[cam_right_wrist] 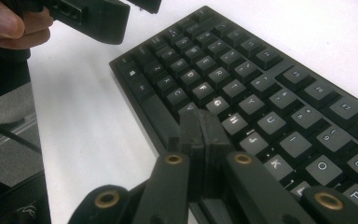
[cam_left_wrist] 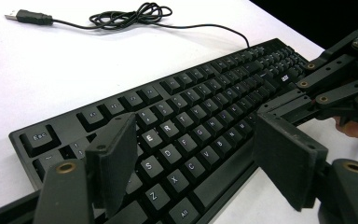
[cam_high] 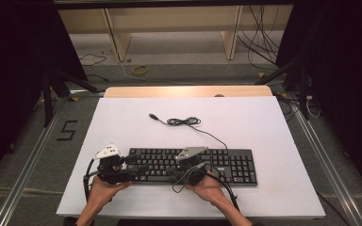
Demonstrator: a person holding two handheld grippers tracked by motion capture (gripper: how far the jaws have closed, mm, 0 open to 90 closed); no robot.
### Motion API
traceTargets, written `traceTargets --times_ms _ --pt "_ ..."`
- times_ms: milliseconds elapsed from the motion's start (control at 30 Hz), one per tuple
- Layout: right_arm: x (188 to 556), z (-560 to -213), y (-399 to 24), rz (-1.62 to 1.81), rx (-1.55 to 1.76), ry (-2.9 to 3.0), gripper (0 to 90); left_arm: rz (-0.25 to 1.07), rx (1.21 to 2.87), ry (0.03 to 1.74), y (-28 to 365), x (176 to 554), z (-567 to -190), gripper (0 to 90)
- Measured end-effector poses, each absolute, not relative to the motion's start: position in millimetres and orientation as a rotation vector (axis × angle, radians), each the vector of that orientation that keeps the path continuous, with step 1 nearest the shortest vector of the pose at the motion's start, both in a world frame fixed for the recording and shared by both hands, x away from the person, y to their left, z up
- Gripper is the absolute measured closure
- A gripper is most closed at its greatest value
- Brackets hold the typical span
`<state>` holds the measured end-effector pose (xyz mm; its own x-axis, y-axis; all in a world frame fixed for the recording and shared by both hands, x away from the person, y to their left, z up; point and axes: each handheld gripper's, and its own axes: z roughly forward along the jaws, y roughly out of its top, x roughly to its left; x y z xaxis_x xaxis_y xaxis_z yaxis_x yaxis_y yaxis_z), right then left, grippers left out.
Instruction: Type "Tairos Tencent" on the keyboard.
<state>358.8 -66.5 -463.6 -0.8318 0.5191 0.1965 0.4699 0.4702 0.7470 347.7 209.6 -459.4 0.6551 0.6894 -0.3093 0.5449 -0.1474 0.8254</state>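
Observation:
A black keyboard (cam_high: 226,165) lies on the white table board (cam_high: 264,122), near its front edge. Its cable (cam_high: 184,121) runs back to a loose coil and ends in a free USB plug (cam_high: 154,116). My left gripper (cam_high: 139,170) hovers over the keyboard's left end. In the left gripper view it (cam_left_wrist: 200,154) stands open, jaws wide apart, with the letter keys (cam_left_wrist: 177,135) beyond them and nothing between. My right gripper (cam_right_wrist: 200,126) is shut, pads pressed together and empty, its tip just over the bottom key rows near the G and H keys (cam_right_wrist: 226,109).
The person's hands hold both grippers at the table's front edge. The left gripper (cam_right_wrist: 107,18) sits close to the right one, over the same half of the keyboard. Bare white board lies behind and to the right. Floor cables and wooden legs stand beyond the table.

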Motion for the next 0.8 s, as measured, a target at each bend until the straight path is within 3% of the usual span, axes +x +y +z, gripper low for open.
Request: traceTargets --times_ms 800 --pt "361 -475 -53 1.197 0.864 2.7 90.0 0.167 1.811 1.0 214 345 -463 30.6"
